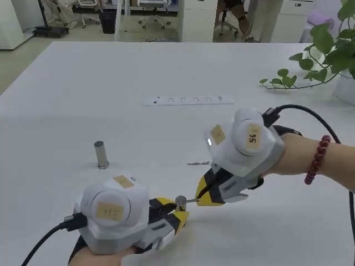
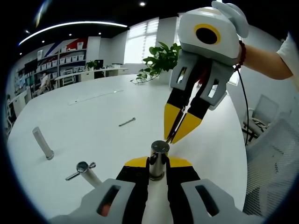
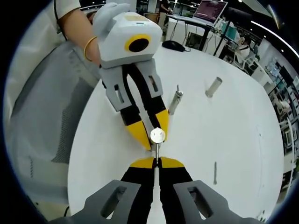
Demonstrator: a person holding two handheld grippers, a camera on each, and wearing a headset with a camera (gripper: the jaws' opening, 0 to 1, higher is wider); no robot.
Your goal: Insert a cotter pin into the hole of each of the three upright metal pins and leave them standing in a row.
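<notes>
Three metal pins: centre pin (image 2: pixel 159 149), lower-left pin (image 2: pixel 89 173), far-left pin (image 2: pixel 42 142). Three cotter pins: loose cotter pin (image 2: pixel 127 122), inserted cotter pin (image 2: pixel 72 176), gripped cotter pin (image 3: pixel 157 151). Two tools: left tool (image 2: pixel 158 163), right tool (image 2: pixel 174 138). One power strip (image 1: pixel 187 100), upper centre.

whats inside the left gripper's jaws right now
An upright metal pin, clamped in the left gripper. Its foot is hidden by the jaws. The right gripper holds a cotter pin at its head; whether it is in the hole is too small to tell.
</notes>
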